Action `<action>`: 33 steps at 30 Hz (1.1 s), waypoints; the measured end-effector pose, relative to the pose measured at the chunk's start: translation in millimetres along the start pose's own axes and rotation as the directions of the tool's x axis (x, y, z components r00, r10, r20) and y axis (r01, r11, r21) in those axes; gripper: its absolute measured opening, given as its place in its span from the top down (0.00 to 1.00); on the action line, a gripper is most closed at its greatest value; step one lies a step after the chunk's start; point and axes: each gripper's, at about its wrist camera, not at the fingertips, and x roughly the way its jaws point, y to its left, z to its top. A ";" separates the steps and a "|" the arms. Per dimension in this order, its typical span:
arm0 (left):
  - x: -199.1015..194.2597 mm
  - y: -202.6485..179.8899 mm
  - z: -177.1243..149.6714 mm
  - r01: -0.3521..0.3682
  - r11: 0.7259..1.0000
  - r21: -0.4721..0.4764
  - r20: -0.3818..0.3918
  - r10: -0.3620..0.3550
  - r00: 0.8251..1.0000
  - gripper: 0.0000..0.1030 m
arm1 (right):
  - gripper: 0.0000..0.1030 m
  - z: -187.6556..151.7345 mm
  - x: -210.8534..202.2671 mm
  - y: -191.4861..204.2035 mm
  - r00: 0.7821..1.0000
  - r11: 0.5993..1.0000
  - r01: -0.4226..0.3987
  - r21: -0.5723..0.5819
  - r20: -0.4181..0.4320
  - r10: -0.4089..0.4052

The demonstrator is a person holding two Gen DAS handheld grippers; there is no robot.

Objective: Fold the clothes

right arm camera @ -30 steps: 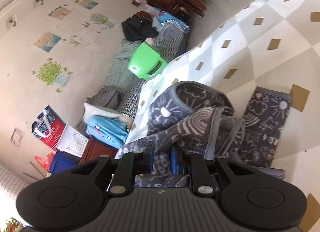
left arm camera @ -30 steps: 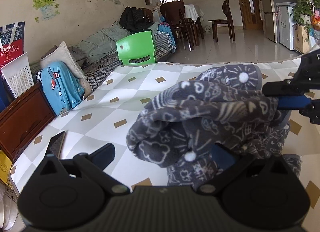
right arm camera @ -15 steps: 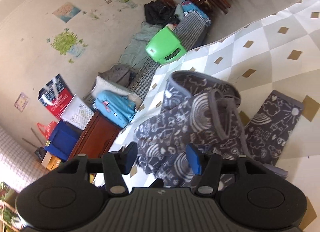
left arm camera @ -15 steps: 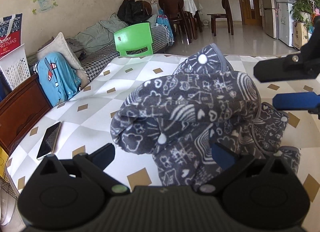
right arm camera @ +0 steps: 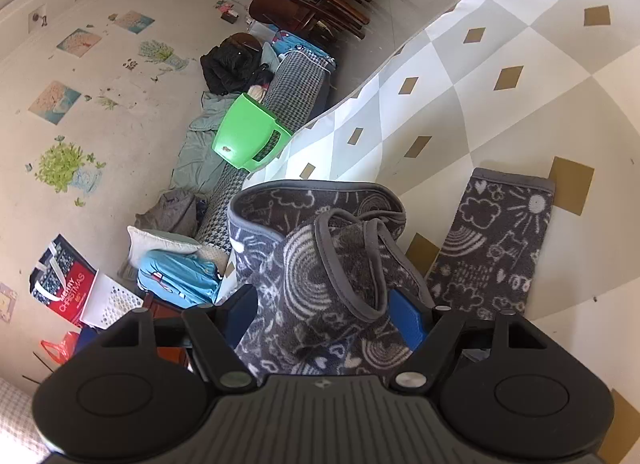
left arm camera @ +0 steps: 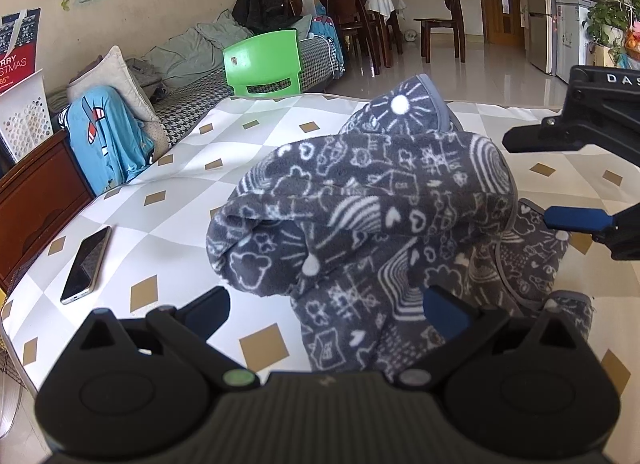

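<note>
A dark grey fleece garment with white doodles lies bunched in a rolled heap on the checked tablecloth. One flat sleeve stretches out beside the heap. My left gripper stands open at the near end of the heap, its blue pads wide apart and off the cloth. My right gripper is opening, with a fold of the garment lying loose between its jaws. In the left wrist view the right gripper sits at the heap's right end, fingers apart.
A phone lies near the table's left edge. Beyond the far edge stand a green plastic chair and a sofa with cushions and clothes. A wooden cabinet is at the left. Dining chairs stand further back.
The right gripper's jaws have spread apart and released the cloth they pinched. The lifted garment has sunk down into a heap on the table. The left gripper stayed open.
</note>
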 end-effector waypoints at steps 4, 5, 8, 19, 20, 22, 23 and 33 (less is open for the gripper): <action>1.8 3.1 0.6 -0.001 1.000 -0.018 -0.009 0.001 1.000 0.00 | 0.27 2.6 10.5 2.8 1.000 1.000 -0.008 -0.011 0.019 0.008; 2.5 4.0 0.8 -0.002 1.000 -0.023 -0.012 0.001 1.000 0.00 | 0.27 2.3 13.8 3.0 1.000 1.000 -0.006 -0.009 0.014 0.006; 5.2 6.0 0.8 -0.008 1.000 -0.028 -0.023 0.008 1.000 0.00 | 0.27 0.6 23.9 2.9 1.000 1.000 -0.005 -0.001 -0.008 0.005; 12.1 12.1 -2.8 -0.022 0.999 -0.037 -0.057 0.020 0.998 0.00 | 0.64 -10.1 41.1 1.7 0.997 0.999 -0.051 -0.007 -0.056 0.051; 12.0 12.5 -3.2 -0.023 0.999 -0.038 -0.057 0.021 0.998 0.00 | 0.69 -10.7 40.9 3.8 0.997 0.998 -0.057 -0.019 -0.058 0.056; 11.3 12.5 -4.0 -0.026 0.999 -0.040 -0.059 0.024 0.998 0.00 | 0.77 -11.9 39.0 10.5 0.996 0.996 -0.071 -0.054 -0.059 0.067; 11.2 12.6 -4.2 -0.028 0.999 -0.041 -0.060 0.025 0.998 0.00 | 0.81 -12.4 37.9 14.0 0.995 0.994 -0.079 -0.070 -0.060 0.075; 7.0 12.6 -4.1 -0.036 0.999 -0.039 -0.046 0.035 0.998 0.00 | 0.83 -27.5 18.1 63.0 0.960 0.941 -0.267 -0.208 -0.142 0.241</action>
